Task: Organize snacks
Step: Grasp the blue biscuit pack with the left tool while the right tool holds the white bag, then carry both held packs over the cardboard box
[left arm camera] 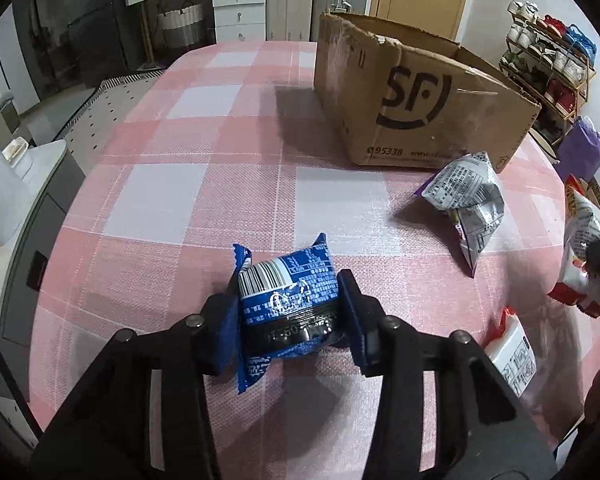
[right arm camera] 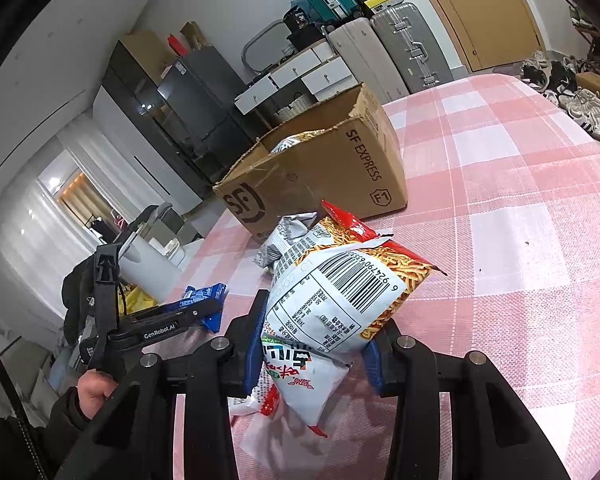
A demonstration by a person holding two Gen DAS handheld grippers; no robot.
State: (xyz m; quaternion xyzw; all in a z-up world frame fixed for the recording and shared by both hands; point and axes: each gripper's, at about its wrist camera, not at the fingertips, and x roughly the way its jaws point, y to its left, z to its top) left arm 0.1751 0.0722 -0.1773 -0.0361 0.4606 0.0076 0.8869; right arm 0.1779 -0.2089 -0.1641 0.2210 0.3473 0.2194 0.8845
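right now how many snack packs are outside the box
4. A blue pack in the left gripper, a noodle bag in the right gripper, a grey bag by the box, a red-and-white pack near the edge. Others may be hidden.

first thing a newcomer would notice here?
Both grippers are loaded: the left gripper pinches a blue snack packet low over the pink checked tablecloth, and the right gripper clamps a red-and-white noodle snack bag. Behind them stands the open SF cardboard box, a grey packet lying just in front of it.
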